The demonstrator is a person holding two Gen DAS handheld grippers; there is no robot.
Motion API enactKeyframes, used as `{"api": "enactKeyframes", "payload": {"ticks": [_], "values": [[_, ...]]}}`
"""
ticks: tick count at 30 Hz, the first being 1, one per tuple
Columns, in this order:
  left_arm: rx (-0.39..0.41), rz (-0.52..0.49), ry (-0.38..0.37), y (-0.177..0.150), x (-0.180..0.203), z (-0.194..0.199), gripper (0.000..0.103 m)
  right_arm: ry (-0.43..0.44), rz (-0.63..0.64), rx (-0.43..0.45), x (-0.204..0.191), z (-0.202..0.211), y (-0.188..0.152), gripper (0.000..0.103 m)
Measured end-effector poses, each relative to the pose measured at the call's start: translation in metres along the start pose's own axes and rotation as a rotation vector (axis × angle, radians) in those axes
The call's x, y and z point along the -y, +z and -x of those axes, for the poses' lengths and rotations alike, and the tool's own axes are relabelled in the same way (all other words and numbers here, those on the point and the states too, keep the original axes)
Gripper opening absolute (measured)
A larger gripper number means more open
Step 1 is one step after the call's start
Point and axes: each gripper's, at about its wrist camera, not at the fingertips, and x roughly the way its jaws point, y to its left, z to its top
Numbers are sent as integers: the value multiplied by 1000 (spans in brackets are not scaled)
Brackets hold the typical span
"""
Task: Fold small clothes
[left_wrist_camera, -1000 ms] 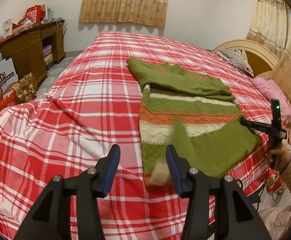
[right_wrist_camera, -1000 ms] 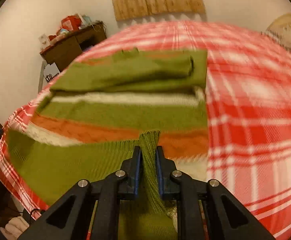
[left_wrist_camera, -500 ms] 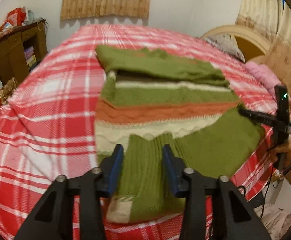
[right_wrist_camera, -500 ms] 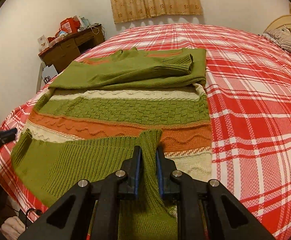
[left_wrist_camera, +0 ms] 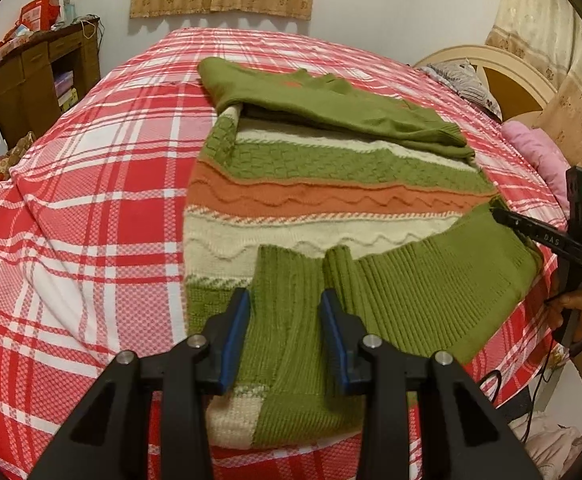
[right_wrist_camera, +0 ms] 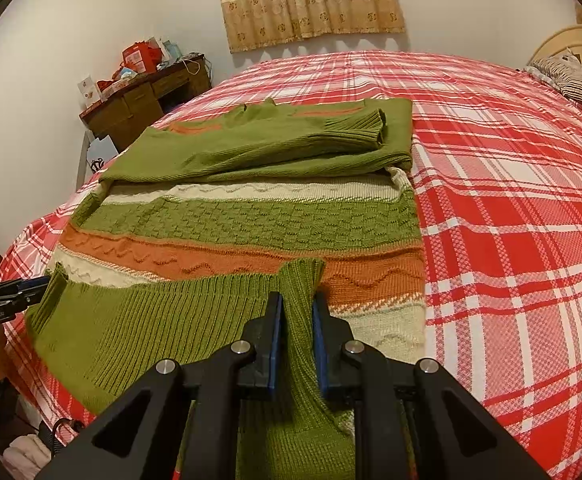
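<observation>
One sweater [left_wrist_camera: 331, 184] on bed [left_wrist_camera: 91, 200]; hem between closing left gripper [left_wrist_camera: 285, 334] jaws, unpinched; right gripper [right_wrist_camera: 295, 338] clamped on hem.

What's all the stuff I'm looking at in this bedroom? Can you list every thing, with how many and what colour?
sweater: one, green with orange and cream stripes, flat on the bed, sleeve folded across its top, green hem partly turned up.
bedspread: one, red and white plaid, covering the bed.
curtains: tan patterned, on the far wall; more at the right in the left view.
desk: one, dark wood, against the far wall, red boxes and papers on top.
headboard: one, cream, arched, at the right.
pillows: one pink, one patterned grey, by the headboard.
left gripper: black, blue pads, closing around the hem's left end.
right gripper: black, blue pads, shut on the hem's right end.
hand: one, holding the right gripper's handle.
</observation>
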Motion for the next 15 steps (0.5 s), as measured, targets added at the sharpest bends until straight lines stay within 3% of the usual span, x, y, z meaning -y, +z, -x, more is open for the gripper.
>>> {"api": "enactKeyframes", "payload": {"ticks": [1,2,8,12,15], "values": [[1,-3,-2,-1,1,0,28,1,-1,0,0,0,0,15],[-4,-4,-4,1,2,-3,14,0,0,0,0,0,0,15],[18,-55,6,-1,15,4,10,-30,15,8,-5,2,-1,14],[78,-30,-28,4,13,18,10,-56,51,36,-14,13,-1,14],[80,-13,-23,10,6,17,10,-64,45,72,-15,24,0,14]]}}
